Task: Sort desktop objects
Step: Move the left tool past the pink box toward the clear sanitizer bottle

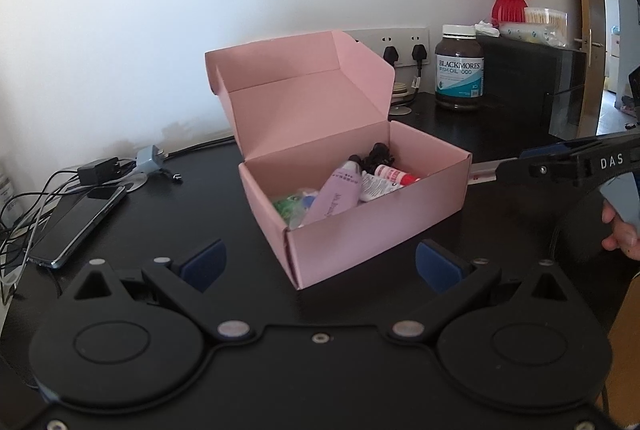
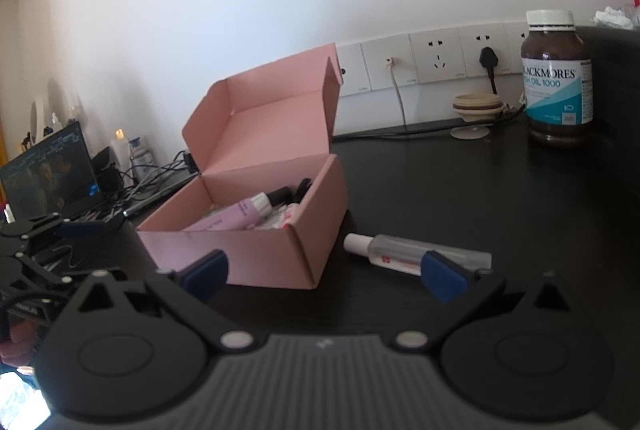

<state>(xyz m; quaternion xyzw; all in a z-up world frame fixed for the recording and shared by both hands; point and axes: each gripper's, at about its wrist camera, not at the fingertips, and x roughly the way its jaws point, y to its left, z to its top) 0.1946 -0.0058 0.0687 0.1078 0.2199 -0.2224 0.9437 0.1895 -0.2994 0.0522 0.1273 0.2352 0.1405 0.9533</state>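
Both hand-held grippers released: left [image 1: 318,264], right [image 2: 324,272] | clear tube [image 2: 416,255] beside pink box [image 2: 256,250]

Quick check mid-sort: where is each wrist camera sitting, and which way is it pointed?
Left wrist: on the left gripper, low over the table, facing the open pink box and wall; its open fingers show, plus the right gripper and a hand.
Right wrist: on the right gripper, right of the box, facing left-forward; its open fingers show, over a clear tube.
Shared: box, bottle, sockets.
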